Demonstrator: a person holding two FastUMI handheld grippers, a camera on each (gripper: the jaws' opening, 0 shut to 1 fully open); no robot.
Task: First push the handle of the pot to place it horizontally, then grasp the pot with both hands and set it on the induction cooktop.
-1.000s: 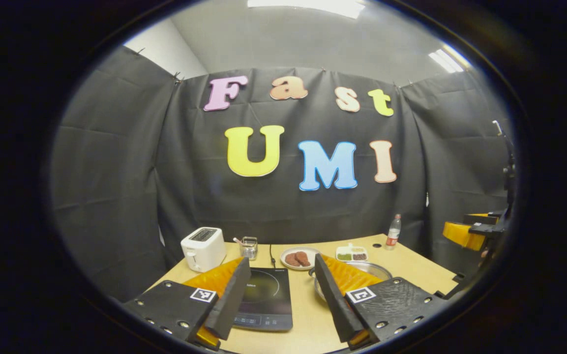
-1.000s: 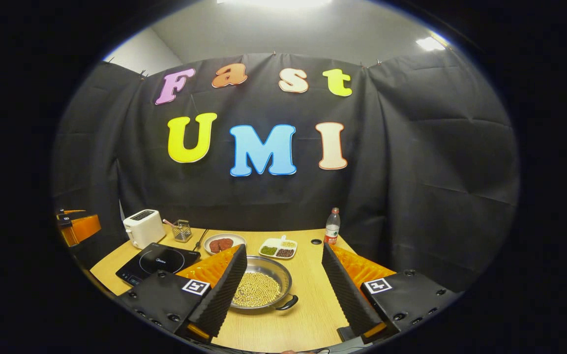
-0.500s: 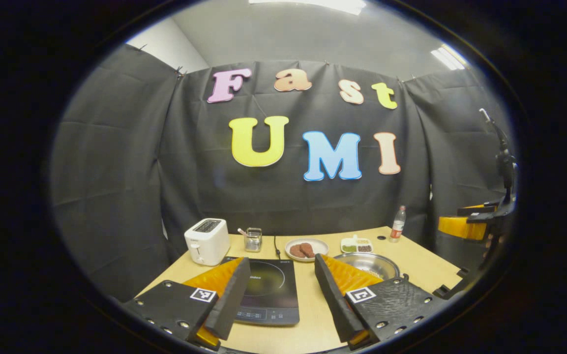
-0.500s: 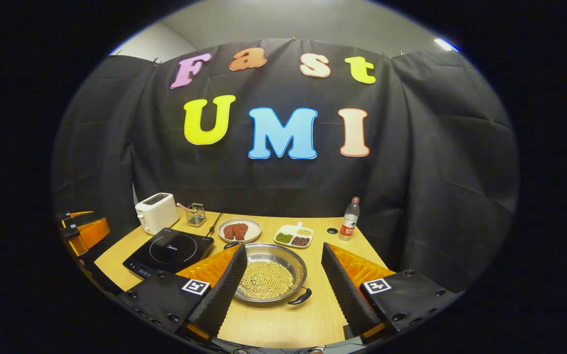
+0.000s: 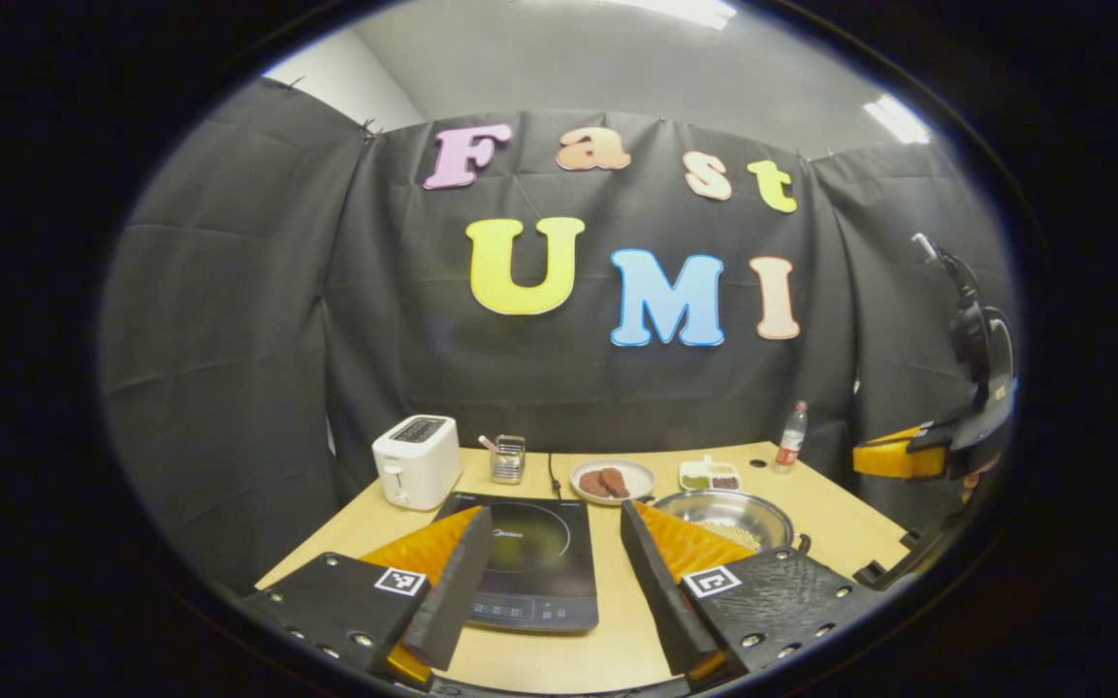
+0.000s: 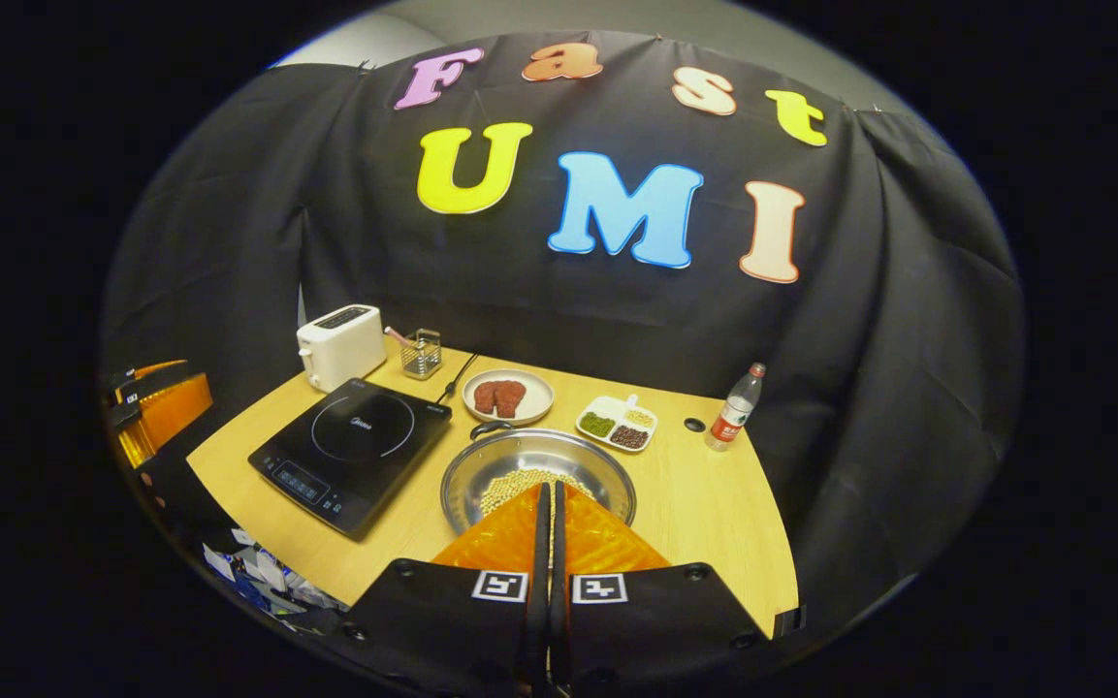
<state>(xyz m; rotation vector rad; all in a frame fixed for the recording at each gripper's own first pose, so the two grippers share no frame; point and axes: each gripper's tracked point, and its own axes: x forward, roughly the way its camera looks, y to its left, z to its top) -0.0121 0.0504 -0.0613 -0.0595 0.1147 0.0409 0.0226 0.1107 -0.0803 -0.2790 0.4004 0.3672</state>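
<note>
Right gripper [image 6: 549, 504] is clenched, fingers pressed flat together with nothing between them, hanging just over the near rim of the pot [image 6: 537, 473]. Pot sits mid-table, beans inside, directly ahead of that gripper and just right of the cooktop [image 6: 350, 451]. One handle [image 6: 489, 428] pokes out at the far rim toward the meat plate [image 6: 508, 396], so I judge the handle axis runs near-to-far, not yet sideways; the near handle is hidden under my fingers. Right is clearly the closer hand for the push. Left gripper [image 5: 544, 582] is released, jaws wide, pointing at the cooktop, pot off to its right. There's a small brand mark on the cooktop glass, too small for me to read; the bottle [image 6: 733, 419] label too
</note>
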